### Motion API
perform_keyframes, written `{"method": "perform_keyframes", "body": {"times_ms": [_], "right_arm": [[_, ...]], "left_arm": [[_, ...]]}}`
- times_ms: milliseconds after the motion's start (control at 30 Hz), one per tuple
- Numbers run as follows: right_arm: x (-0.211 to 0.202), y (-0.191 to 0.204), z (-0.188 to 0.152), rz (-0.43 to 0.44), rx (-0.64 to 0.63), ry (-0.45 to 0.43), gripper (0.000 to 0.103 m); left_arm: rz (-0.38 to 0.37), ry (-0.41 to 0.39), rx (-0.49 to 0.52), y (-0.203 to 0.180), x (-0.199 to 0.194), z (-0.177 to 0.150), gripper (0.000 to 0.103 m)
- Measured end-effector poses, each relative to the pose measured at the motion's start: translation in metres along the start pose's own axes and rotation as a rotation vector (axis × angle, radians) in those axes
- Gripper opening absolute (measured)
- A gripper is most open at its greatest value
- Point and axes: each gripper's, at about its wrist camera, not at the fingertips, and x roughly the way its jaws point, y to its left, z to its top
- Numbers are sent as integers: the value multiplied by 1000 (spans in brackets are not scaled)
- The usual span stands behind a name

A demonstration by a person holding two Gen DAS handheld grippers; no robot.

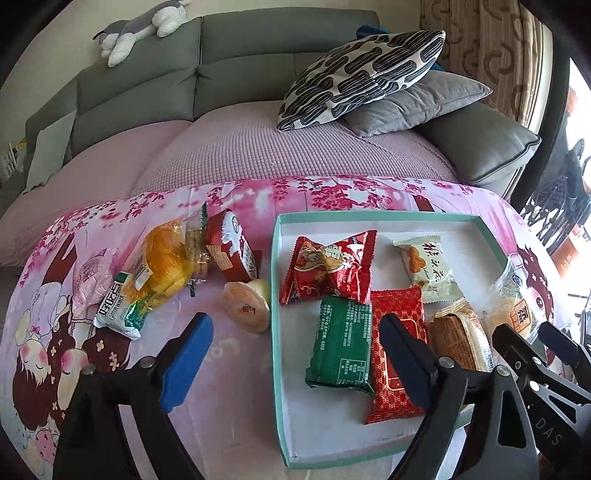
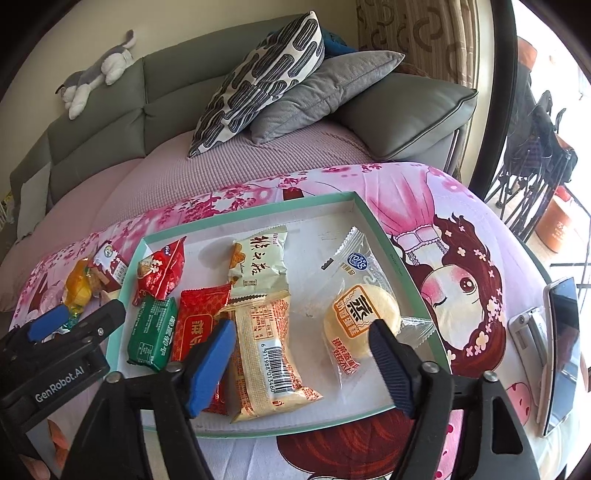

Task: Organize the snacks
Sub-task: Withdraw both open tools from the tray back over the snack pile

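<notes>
A teal-rimmed white tray [image 1: 275, 295] lies on the pink cartoon cloth. It holds a red packet [image 1: 328, 269], a green packet [image 1: 341, 343], a patterned red packet [image 1: 402, 302] and a cream packet [image 1: 430, 269]. My left gripper [image 1: 295, 332] hangs open over the tray's left rim, empty. Left of the tray lie a round orange cake [image 1: 245, 310], a dark red packet [image 1: 232, 247], a yellow bag [image 1: 166, 262] and a green-white packet [image 1: 122, 306]. My right gripper [image 2: 303, 332] is open above a beige barcode packet [image 2: 266, 350] and a wrapped round cake [image 2: 360, 317], touching neither.
A phone on a stand [image 2: 561, 350] sits at the table's right edge. Behind the table is a grey sofa [image 1: 240, 70] with a patterned cushion [image 1: 362, 74] and a plush toy [image 1: 144, 26]. Folded chairs [image 2: 535, 155] stand by the window.
</notes>
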Motion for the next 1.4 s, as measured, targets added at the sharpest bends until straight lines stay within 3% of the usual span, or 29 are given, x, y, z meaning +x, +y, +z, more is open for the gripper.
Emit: {"method": "perform_keyframes", "body": {"times_ms": [67, 200, 633, 867, 1400], "right_arm": [[-1, 0, 0, -4, 0, -17, 103], [-2, -1, 1, -6, -2, -29, 103], [-3, 11, -1, 4, -8, -67, 103], [-4, 49, -5, 73, -70, -63, 103], [-5, 149, -19, 179, -210, -55, 103]], "left_arm": [[25, -5, 16, 1, 1, 0, 99], [57, -1, 29, 2, 4, -1, 99], [51, -32, 41, 14, -9, 0, 99], [115, -31, 30, 48, -17, 0, 99], [245, -50, -98, 158, -37, -11, 99]]}}
